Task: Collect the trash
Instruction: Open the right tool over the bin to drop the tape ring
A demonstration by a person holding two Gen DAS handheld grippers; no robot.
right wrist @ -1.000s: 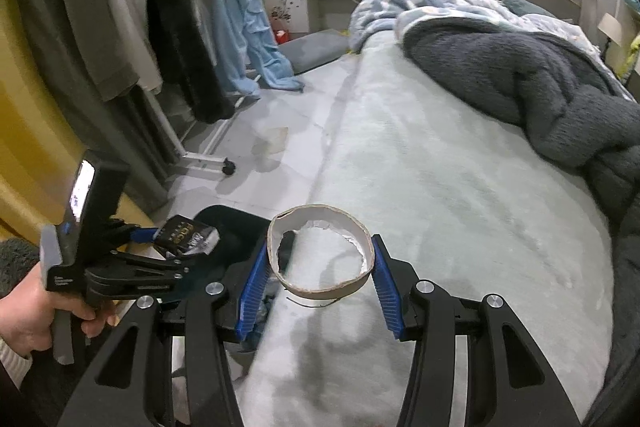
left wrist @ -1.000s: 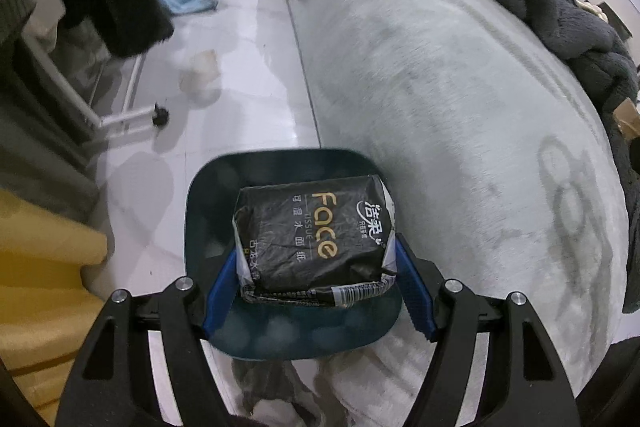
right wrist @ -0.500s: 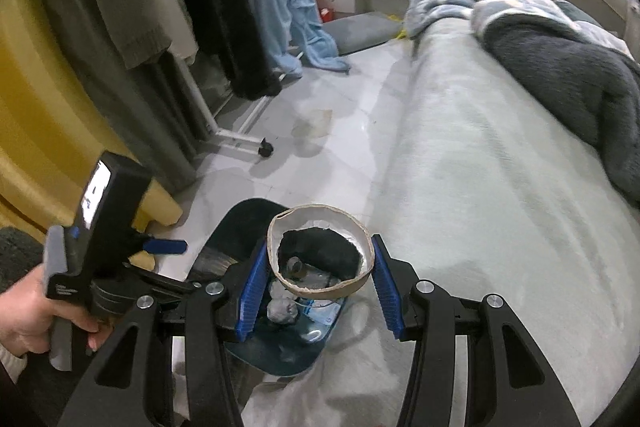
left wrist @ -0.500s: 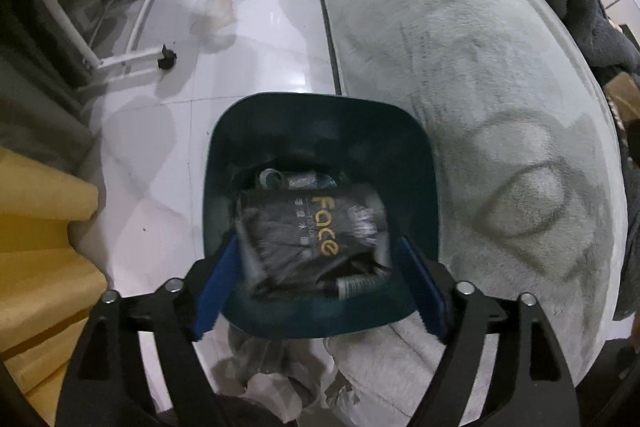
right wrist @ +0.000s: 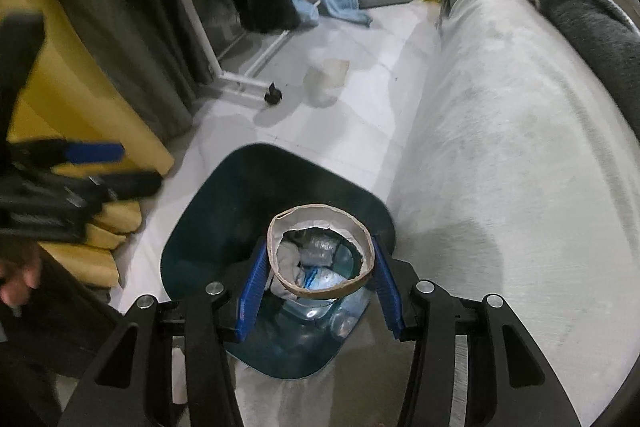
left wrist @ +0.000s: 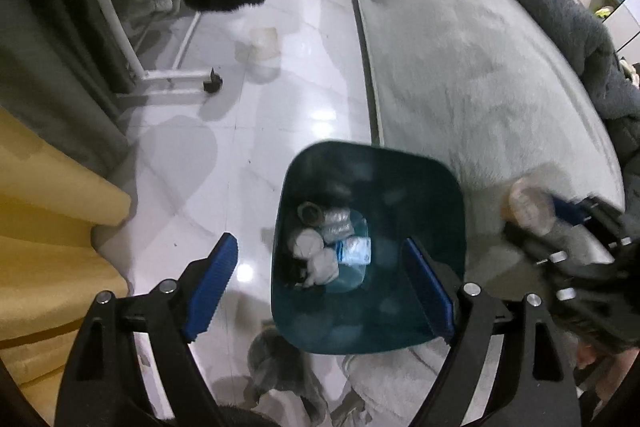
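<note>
Item: teal bin (right wrist: 208,227) beside the bed (right wrist: 500,147). Right gripper (right wrist: 320,269) fingers clasp a cardboard ring (right wrist: 320,293) directly above the bin. Left gripper (left wrist: 320,287) fingers spread, empty. Step: depositing. Next: release the ring into the bin.

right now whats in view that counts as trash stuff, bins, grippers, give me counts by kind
bin: 1
cardboard ring, shut in the right gripper over the bin: 1
gripper: 2; the left gripper is open, its jaws just widened, with nothing between them
trash already in the bin: a blurred pile, cannot count
total counted: 4
</note>
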